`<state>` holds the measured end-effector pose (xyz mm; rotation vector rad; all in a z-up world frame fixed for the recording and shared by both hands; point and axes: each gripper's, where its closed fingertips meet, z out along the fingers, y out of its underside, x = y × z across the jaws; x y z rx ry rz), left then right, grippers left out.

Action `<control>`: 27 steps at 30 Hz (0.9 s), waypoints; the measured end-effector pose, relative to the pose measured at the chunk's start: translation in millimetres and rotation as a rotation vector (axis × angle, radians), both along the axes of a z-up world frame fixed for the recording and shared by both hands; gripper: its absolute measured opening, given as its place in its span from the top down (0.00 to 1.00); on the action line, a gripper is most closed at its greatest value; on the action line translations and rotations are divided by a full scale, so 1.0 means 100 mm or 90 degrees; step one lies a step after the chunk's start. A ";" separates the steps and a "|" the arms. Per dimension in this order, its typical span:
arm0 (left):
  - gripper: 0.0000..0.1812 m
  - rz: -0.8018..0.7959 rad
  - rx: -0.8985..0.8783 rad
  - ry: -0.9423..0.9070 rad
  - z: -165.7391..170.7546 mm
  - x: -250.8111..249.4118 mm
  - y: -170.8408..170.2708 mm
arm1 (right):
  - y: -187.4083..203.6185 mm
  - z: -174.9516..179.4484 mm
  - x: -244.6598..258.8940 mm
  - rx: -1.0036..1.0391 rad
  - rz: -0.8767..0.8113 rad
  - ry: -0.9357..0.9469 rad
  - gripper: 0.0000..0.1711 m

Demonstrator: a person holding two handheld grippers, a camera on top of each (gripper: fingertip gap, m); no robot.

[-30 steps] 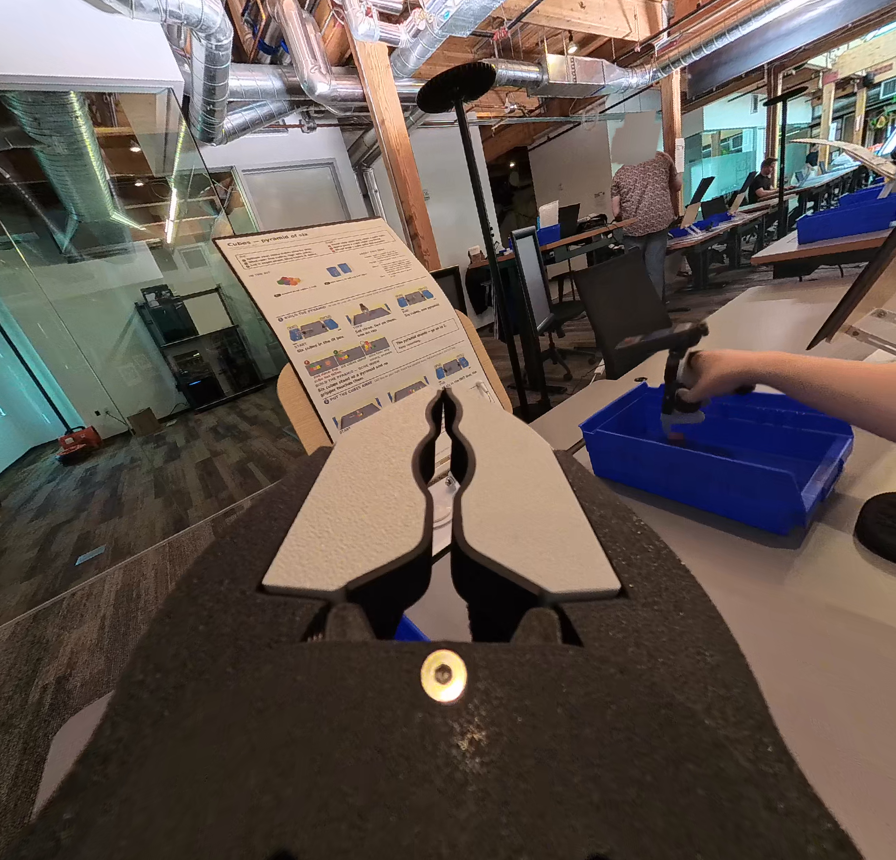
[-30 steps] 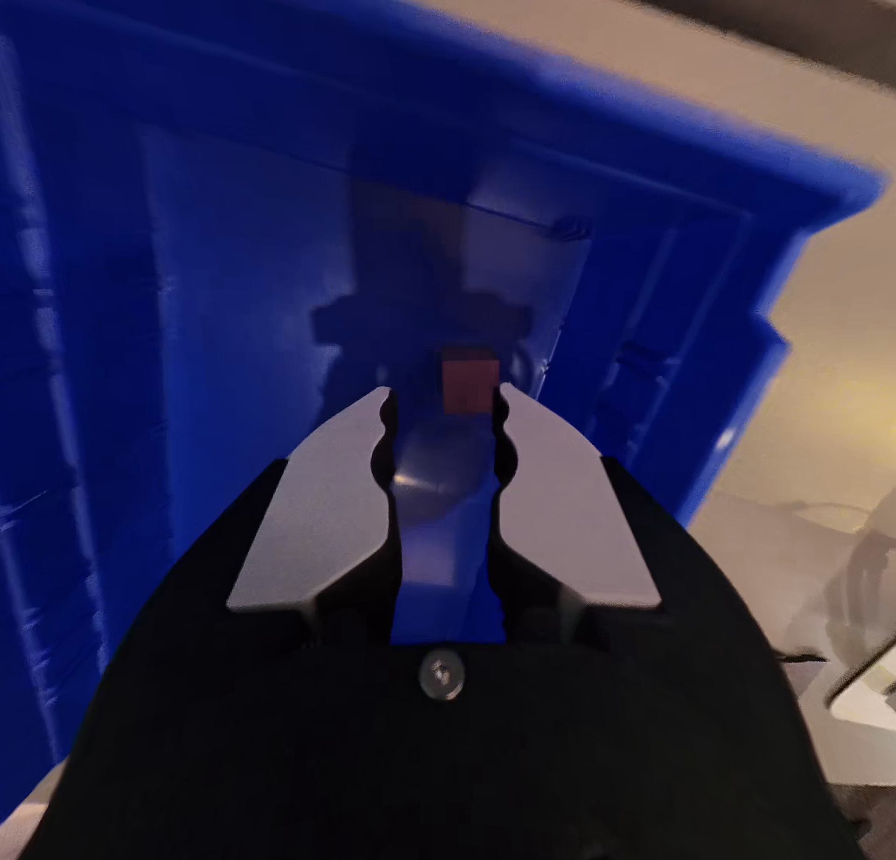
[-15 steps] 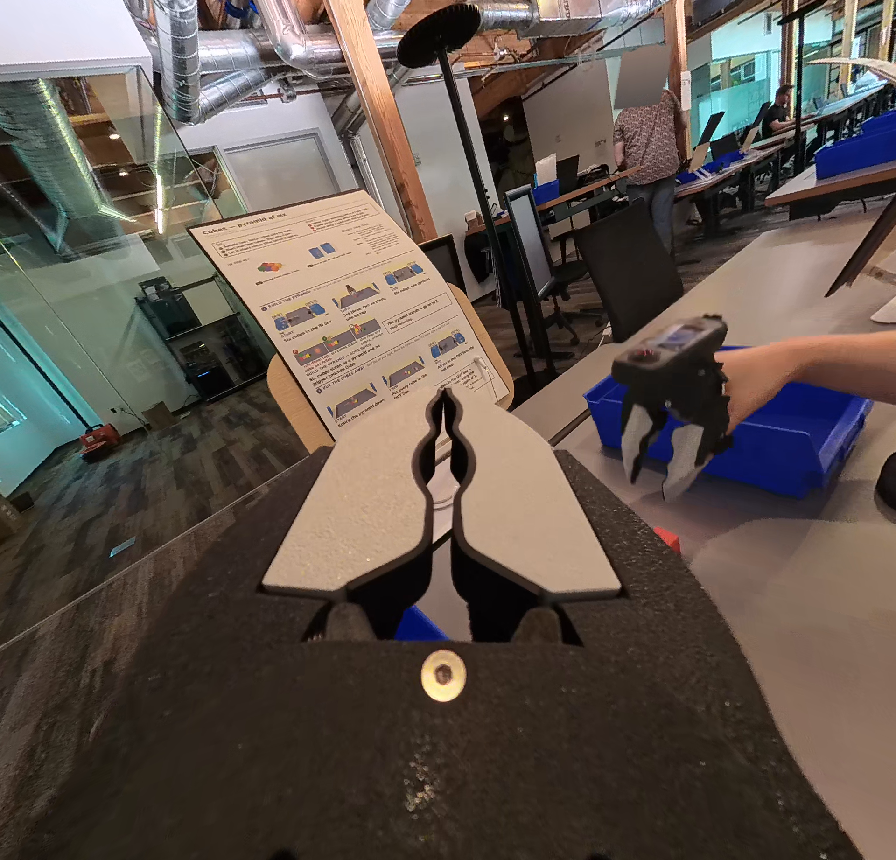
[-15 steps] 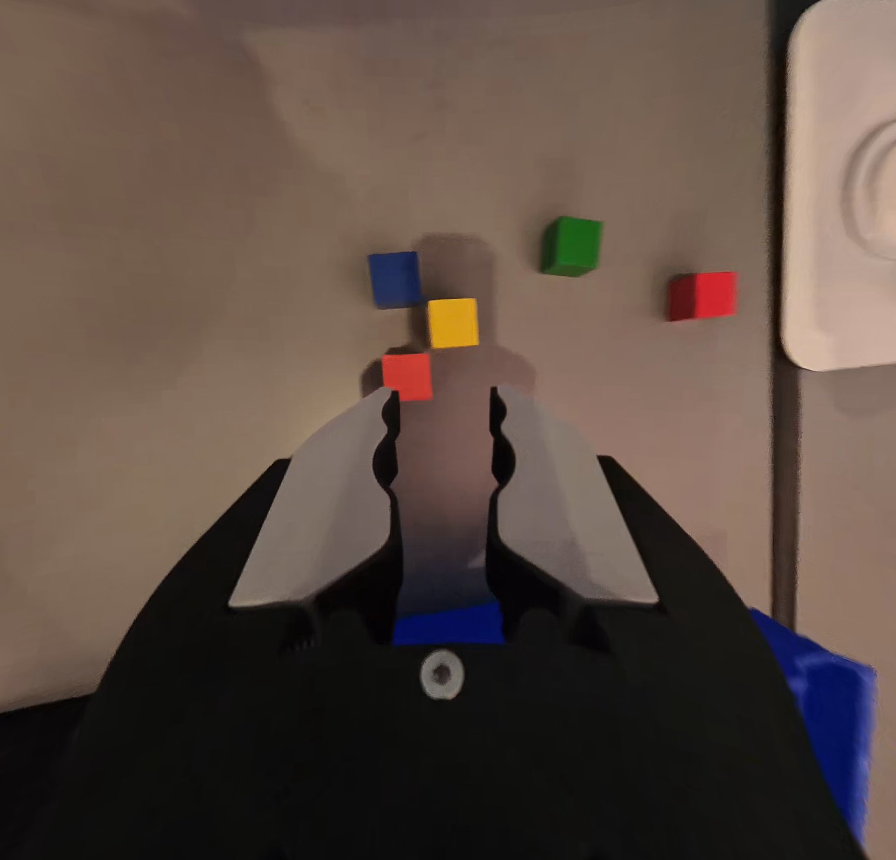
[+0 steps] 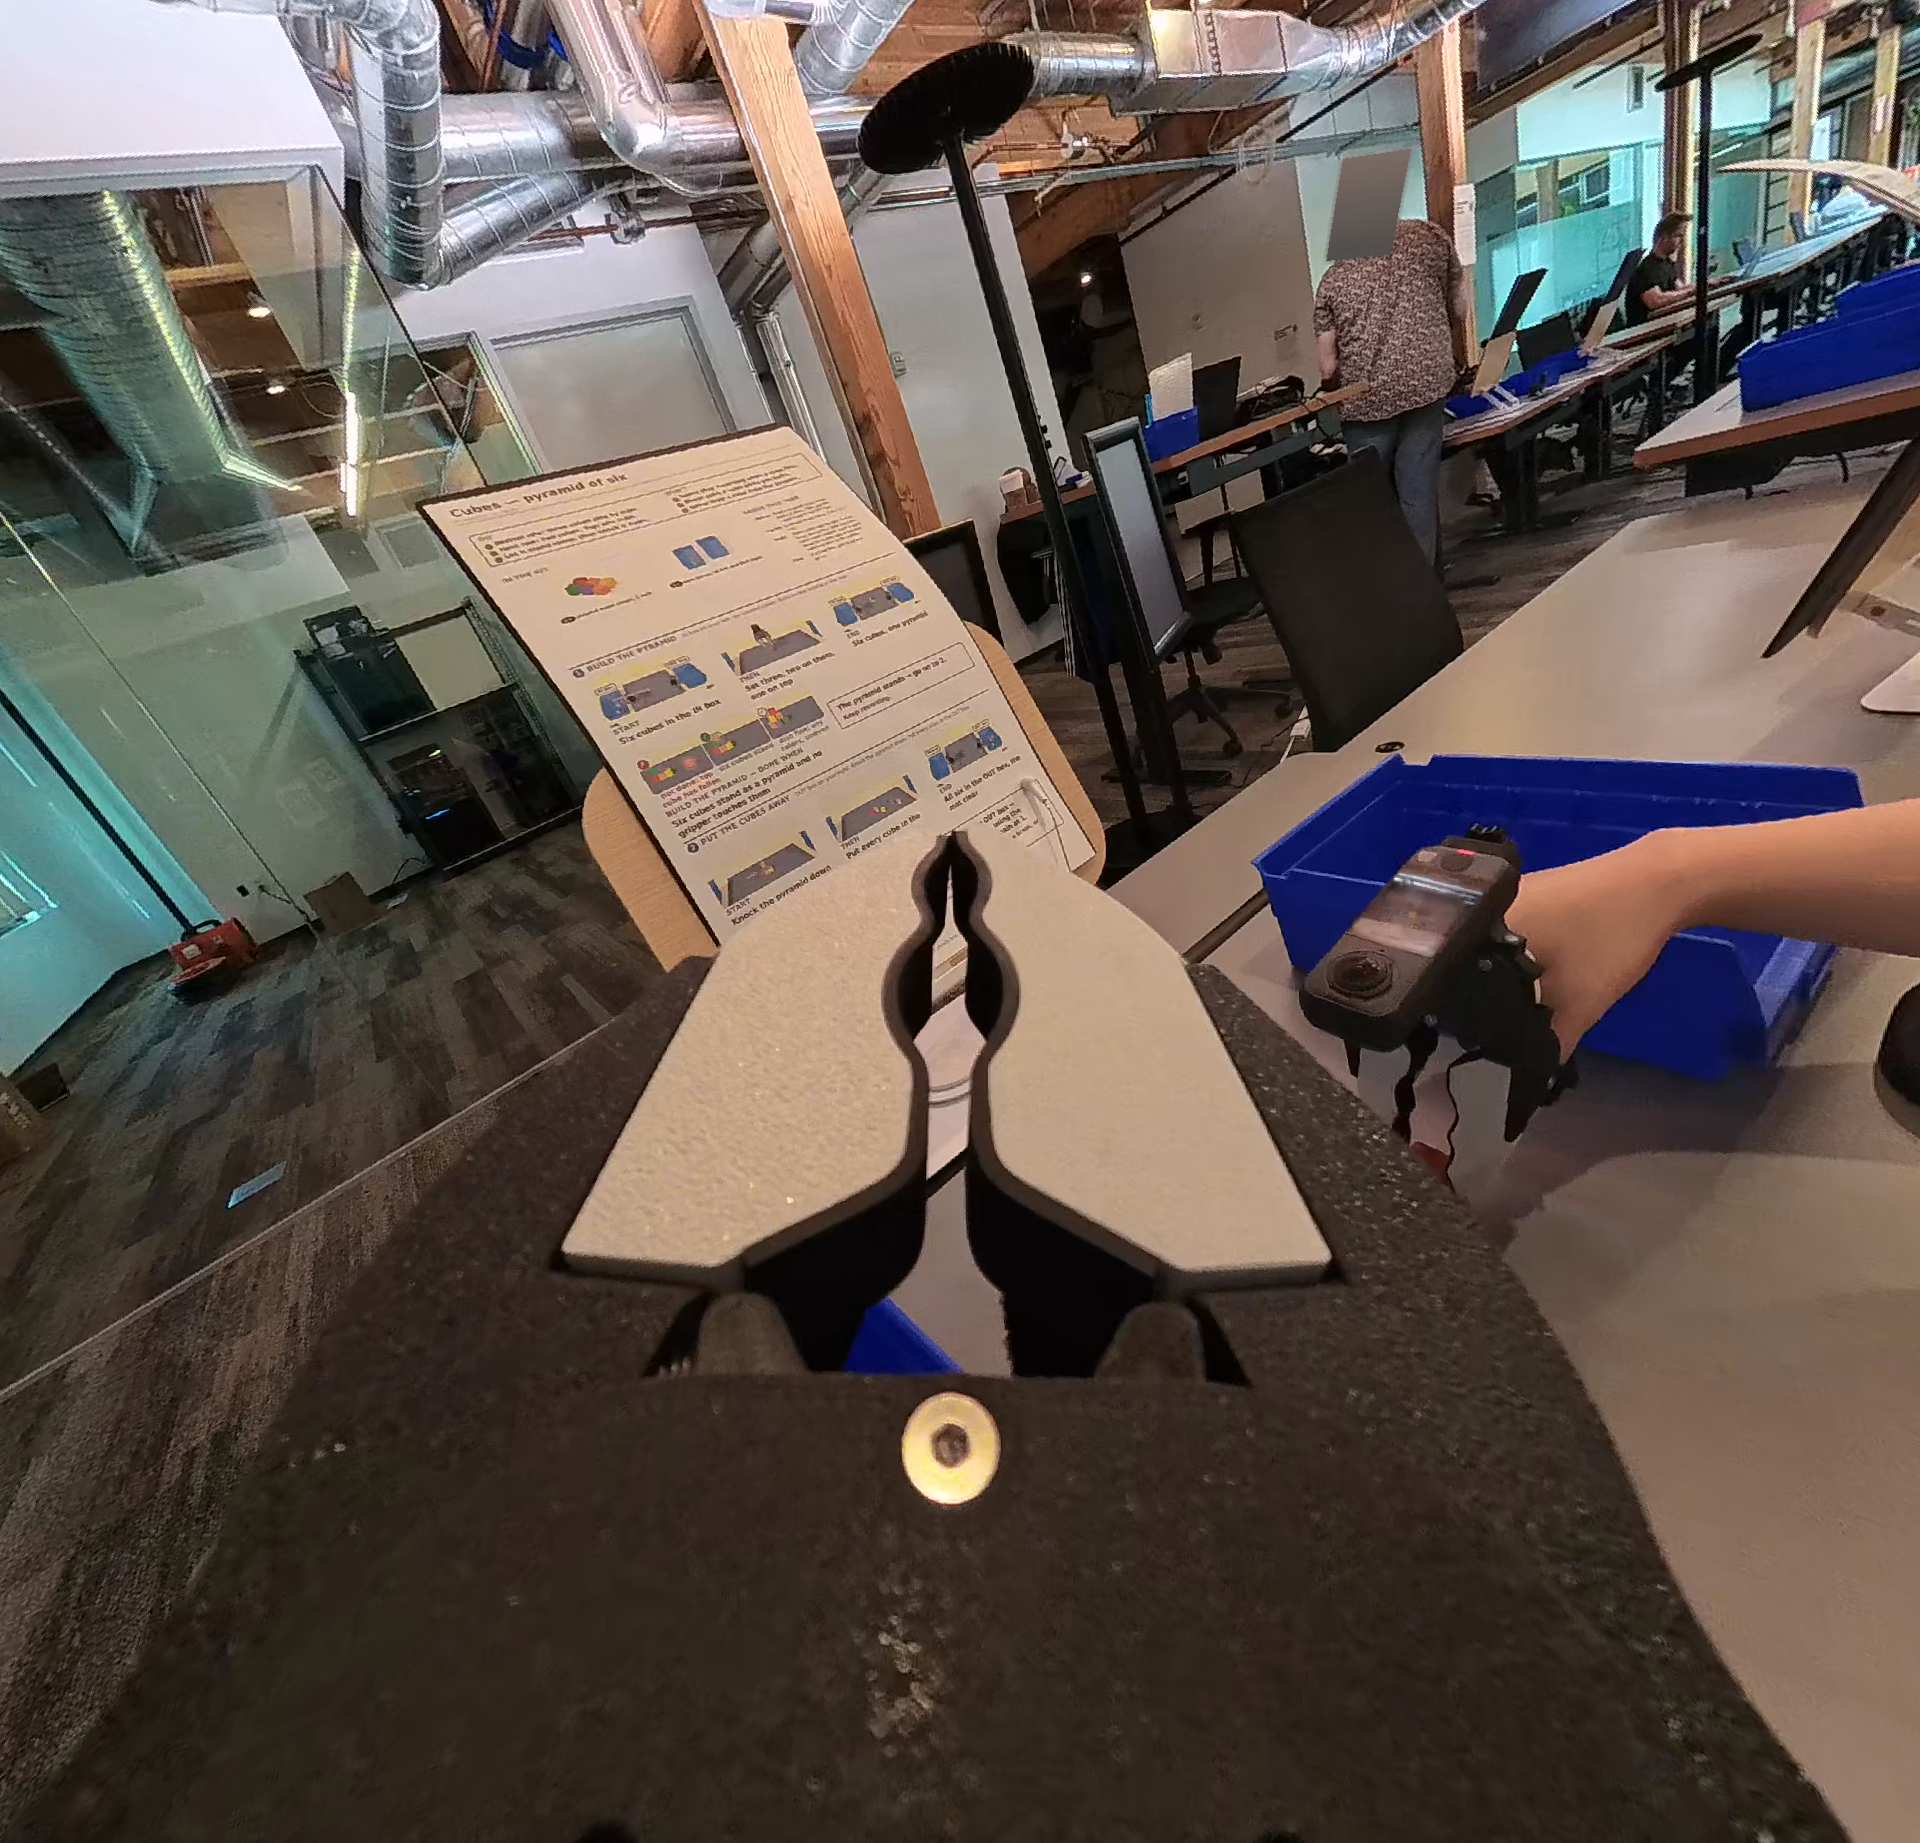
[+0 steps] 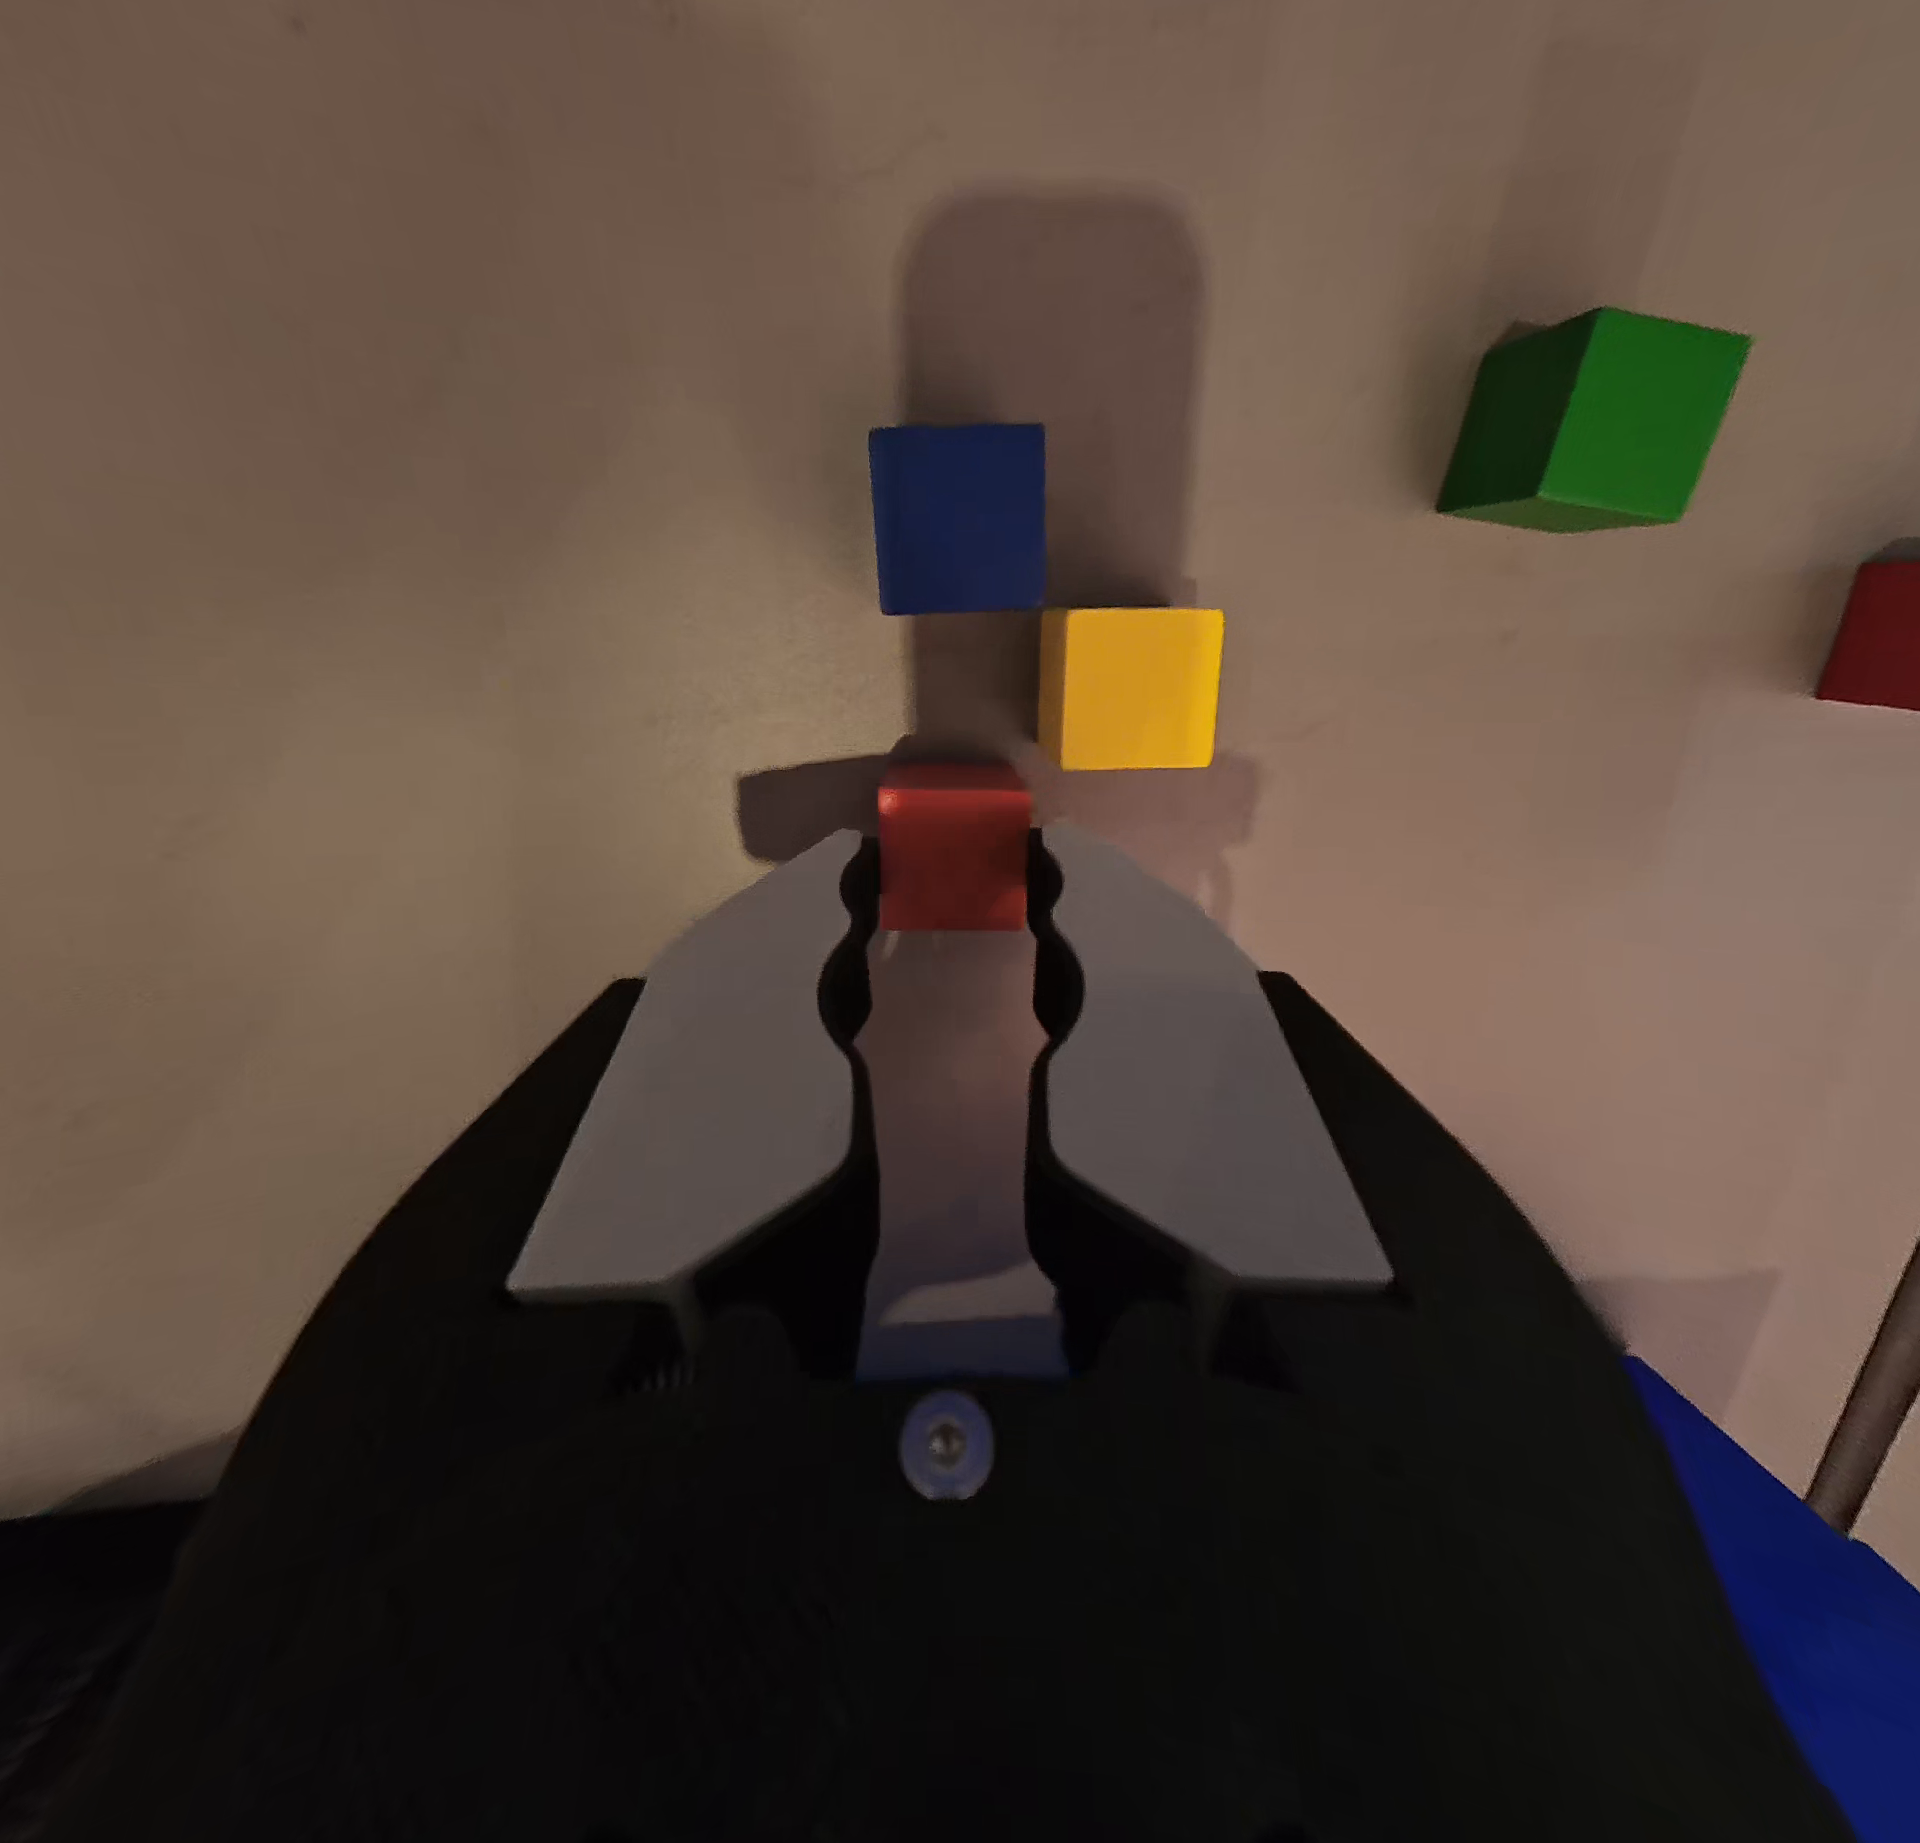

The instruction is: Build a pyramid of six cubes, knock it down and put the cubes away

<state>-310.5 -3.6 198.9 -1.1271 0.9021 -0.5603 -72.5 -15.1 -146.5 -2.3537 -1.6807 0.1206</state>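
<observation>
OK: right gripper [image 6: 954, 843] points down at the surface [image 6: 416, 546], fingers parted about one cube wide, with a red cube [image 6: 952, 848] between the tips. Contact with the finger faces isn't clear; the cube looks to be resting on the surface, not lifted.

Other cubes in the right wrist view:
- blue cube [image 6: 958, 517] just beyond the red one
- yellow cube [image 6: 1130, 688] beside it, corner nearly touching the blue
- green cube [image 6: 1595, 422] well off to the right, turned at an angle
- second red cube [image 6: 1875, 635] at the right edge, cut off

Left gripper [image 5: 953, 853] is held up off the surface, fingers closed with tips meeting, nothing between them. It points at an instruction sheet [image 5: 748, 671] propped on a wooden stand.

In the left wrist view, the right gripper [image 5: 1455, 1097] shows low over the surface, held by a hand [image 5: 1590, 946], just in front of a blue bin [image 5: 1558, 858]. A red bit shows under its fingers. The bin's contents can't be seen from here. A blue edge [image 6: 1766, 1585] also shows at the bottom right of the right wrist view.
</observation>
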 end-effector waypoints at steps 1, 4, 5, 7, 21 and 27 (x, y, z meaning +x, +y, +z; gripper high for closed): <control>1.00 0.000 0.000 0.000 0.00 0.00 0.00 | 0.00 0.00 0.00 0.002 0.003 0.000 0.83; 1.00 -0.001 0.001 -0.001 0.00 0.00 -0.01 | -0.02 0.03 -0.03 0.000 0.004 0.005 0.84; 1.00 -0.001 0.001 -0.001 0.00 -0.01 -0.01 | -0.04 0.10 -0.05 0.006 0.010 0.011 0.83; 1.00 0.000 0.002 0.000 0.00 -0.01 -0.01 | -0.06 0.41 -0.08 0.034 0.019 0.034 0.83; 1.00 -0.004 -0.001 0.017 -0.03 0.06 -0.02 | 0.58 1.55 2.40 0.139 -0.715 0.135 0.83; 1.00 0.004 0.002 0.027 -0.05 0.07 -0.02 | 0.35 0.47 2.67 0.005 -0.784 0.061 0.83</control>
